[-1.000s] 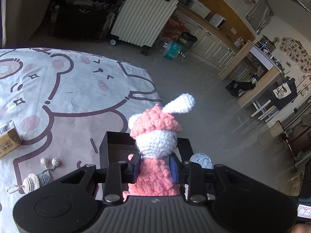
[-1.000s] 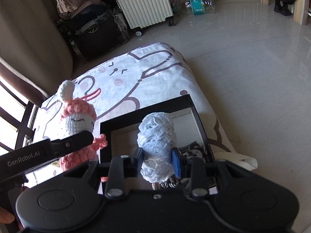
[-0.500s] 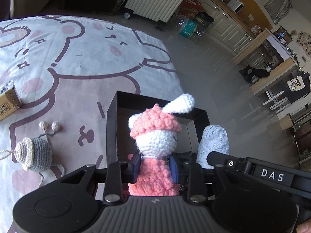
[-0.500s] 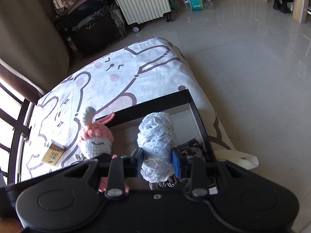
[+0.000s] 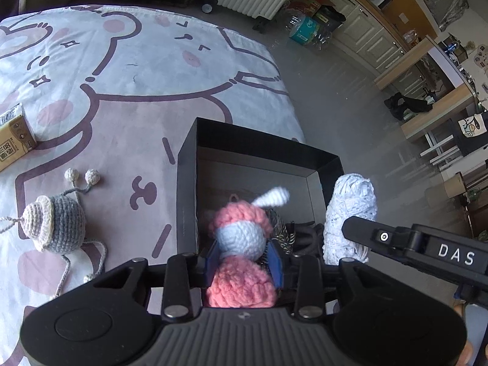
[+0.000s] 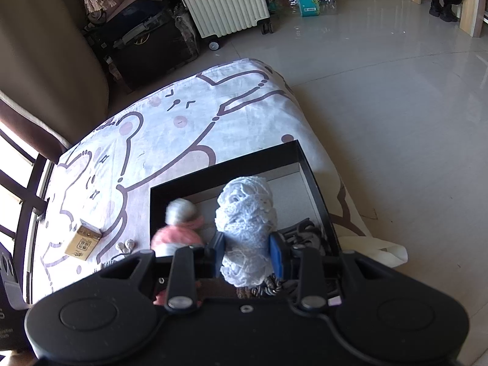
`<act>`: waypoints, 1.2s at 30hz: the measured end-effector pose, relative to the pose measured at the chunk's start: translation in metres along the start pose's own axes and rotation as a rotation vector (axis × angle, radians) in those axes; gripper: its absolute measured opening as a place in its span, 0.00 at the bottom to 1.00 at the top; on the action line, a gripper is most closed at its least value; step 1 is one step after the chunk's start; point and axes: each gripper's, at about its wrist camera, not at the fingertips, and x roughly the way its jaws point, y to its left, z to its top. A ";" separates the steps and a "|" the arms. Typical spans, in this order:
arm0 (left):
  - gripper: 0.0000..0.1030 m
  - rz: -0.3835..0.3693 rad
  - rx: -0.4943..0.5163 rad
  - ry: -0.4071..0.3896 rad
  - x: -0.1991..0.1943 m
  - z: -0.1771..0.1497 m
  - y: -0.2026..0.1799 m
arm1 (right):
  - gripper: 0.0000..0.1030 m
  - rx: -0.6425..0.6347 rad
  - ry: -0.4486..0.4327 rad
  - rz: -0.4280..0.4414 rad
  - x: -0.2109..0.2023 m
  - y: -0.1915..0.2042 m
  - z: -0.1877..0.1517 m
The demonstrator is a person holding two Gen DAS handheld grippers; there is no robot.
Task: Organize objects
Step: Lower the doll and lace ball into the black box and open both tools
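A pale glossy tiled floor (image 6: pixel 381 97) is lit by daylight, with reflections seen on it. A bed covered by a sheet (image 5: pixel 146 70) printed with cartoon bears fills the near side. Beyond its far edge a white ribbed suitcase (image 6: pixel 225 0) on wheels is stood, with dark bags (image 6: pixel 146 39) piled to its left. A brown curtain (image 6: pixel 45 70) and dark window bars (image 6: pixel 27 195) are seen at the left. White cabinets (image 5: pixel 375 42) under a wooden counter are set along the far wall.
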 end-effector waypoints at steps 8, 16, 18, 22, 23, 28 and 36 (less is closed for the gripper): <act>0.39 -0.010 -0.001 -0.029 -0.011 0.007 0.004 | 0.31 -0.007 0.008 -0.004 0.002 0.003 -0.001; 0.41 0.021 0.013 -0.051 -0.023 0.015 0.009 | 0.31 -0.047 0.044 0.039 0.004 0.014 -0.003; 0.43 0.034 0.000 -0.058 -0.025 0.017 0.014 | 0.31 -0.060 0.065 0.066 0.007 0.020 -0.005; 0.43 0.048 -0.030 -0.065 -0.028 0.019 0.025 | 0.31 -0.102 0.124 0.111 0.014 0.035 -0.009; 0.43 0.052 -0.039 -0.065 -0.028 0.020 0.028 | 0.31 -0.123 0.148 0.108 0.018 0.041 -0.011; 0.43 0.061 -0.061 -0.065 -0.030 0.023 0.040 | 0.32 -0.182 0.197 0.062 0.032 0.054 -0.022; 0.43 0.067 -0.040 -0.075 -0.037 0.026 0.052 | 0.31 -0.055 0.074 0.043 0.026 0.042 0.000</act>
